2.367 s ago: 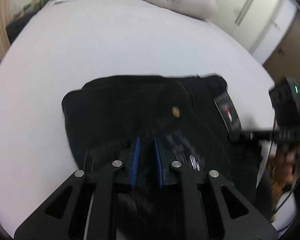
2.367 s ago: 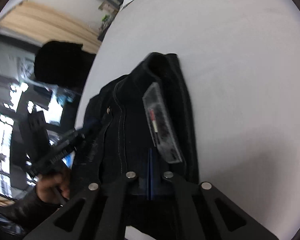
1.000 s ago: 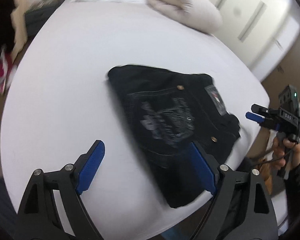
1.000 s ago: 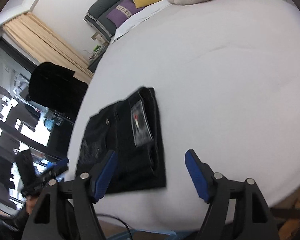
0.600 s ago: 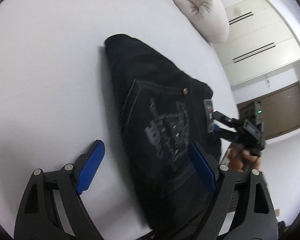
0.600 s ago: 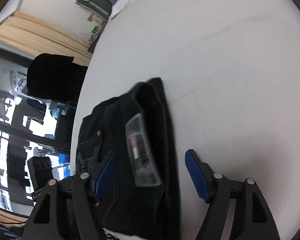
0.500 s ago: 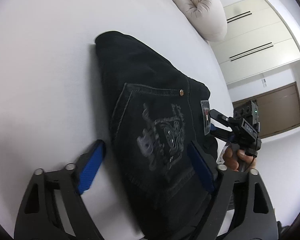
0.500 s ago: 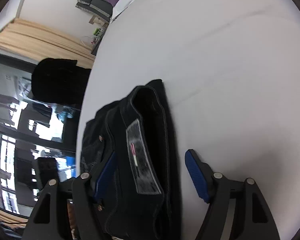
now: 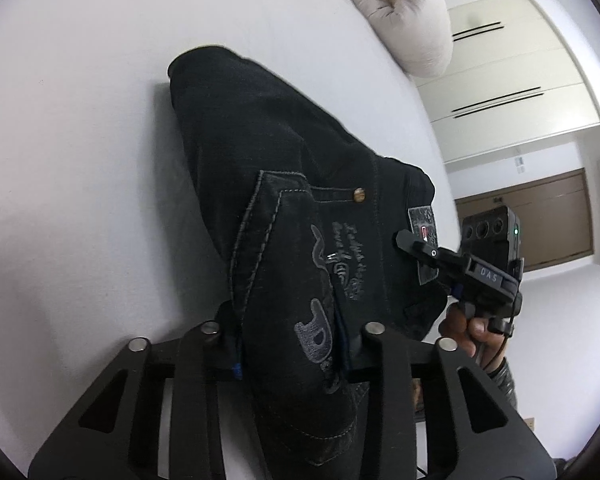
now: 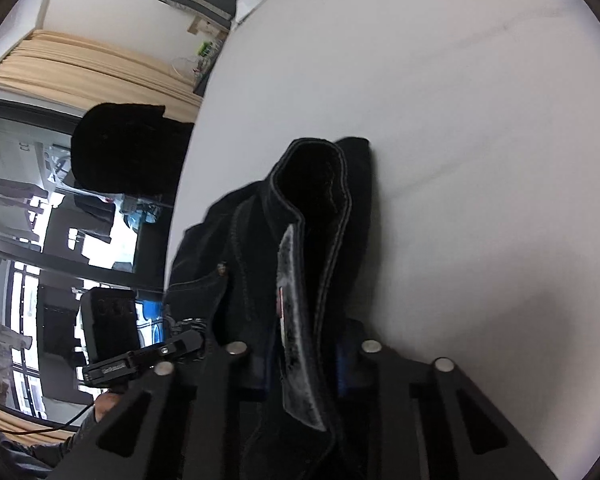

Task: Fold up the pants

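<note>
Left wrist shows the pants' [image 9: 300, 184] embroidered pocket; right wrist, their waistband.

The pants [image 9: 284, 184] are matt black denim with grey stitching and a metal rivet [image 9: 359, 195]. The bed sheet [image 9: 80, 120] is smooth white cloth.

Folded black jeans [image 9: 284, 184] lie at the white bed's [image 9: 80, 140] near edge, the left gripper [image 9: 288, 344] clamped on their embroidered back pocket [image 9: 300, 264].
</note>
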Motion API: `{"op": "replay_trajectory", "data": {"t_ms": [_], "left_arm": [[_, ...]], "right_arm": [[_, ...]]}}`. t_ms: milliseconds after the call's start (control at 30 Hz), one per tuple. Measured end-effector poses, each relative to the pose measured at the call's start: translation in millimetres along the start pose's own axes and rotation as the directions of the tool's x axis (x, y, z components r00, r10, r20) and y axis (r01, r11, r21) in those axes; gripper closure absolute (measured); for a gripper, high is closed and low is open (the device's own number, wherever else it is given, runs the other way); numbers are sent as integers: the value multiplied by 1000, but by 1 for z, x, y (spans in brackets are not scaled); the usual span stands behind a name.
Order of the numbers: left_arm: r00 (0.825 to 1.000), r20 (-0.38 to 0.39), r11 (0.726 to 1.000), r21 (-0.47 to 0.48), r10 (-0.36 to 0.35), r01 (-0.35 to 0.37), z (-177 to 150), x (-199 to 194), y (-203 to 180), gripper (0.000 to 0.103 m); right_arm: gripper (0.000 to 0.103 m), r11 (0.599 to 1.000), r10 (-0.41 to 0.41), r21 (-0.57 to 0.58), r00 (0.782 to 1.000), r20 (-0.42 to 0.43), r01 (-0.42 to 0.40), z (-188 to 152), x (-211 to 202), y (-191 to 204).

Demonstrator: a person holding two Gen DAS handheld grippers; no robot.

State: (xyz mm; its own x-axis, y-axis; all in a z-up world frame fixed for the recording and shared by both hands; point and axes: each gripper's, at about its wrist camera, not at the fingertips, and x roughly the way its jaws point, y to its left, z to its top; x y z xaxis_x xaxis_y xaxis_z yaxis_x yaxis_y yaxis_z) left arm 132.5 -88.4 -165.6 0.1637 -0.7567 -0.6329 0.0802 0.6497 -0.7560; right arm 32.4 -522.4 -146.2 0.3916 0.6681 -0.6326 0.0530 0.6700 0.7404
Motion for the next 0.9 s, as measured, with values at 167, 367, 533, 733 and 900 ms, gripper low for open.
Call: {"op": "replay_trajectory", "data": {"t_ms": [167,367,533,733,900], "left_arm": [[997,43,998,13,-70,69,17,-35,-2,80],[988,150,993,116,-41,23,86,-111,-2,80],[977,213,983,181,-8,-32,166,-156,1,80],[977,215,984,174,-11,-28,238,-159,53,79],[990,131,993,101,54,-68,258,-112,122,78]], "right_arm": [[83,998,38,-54,999,13,-37,4,-8,41],[83,985,148,-96,989,7,-147,57,19,96],[83,973,197,-123,980,14,-194,126,56,142],[83,975,208,-85,978,-5,-207,180,117,139],[83,987,159,43,985,-64,-157,192,180,82]]}}
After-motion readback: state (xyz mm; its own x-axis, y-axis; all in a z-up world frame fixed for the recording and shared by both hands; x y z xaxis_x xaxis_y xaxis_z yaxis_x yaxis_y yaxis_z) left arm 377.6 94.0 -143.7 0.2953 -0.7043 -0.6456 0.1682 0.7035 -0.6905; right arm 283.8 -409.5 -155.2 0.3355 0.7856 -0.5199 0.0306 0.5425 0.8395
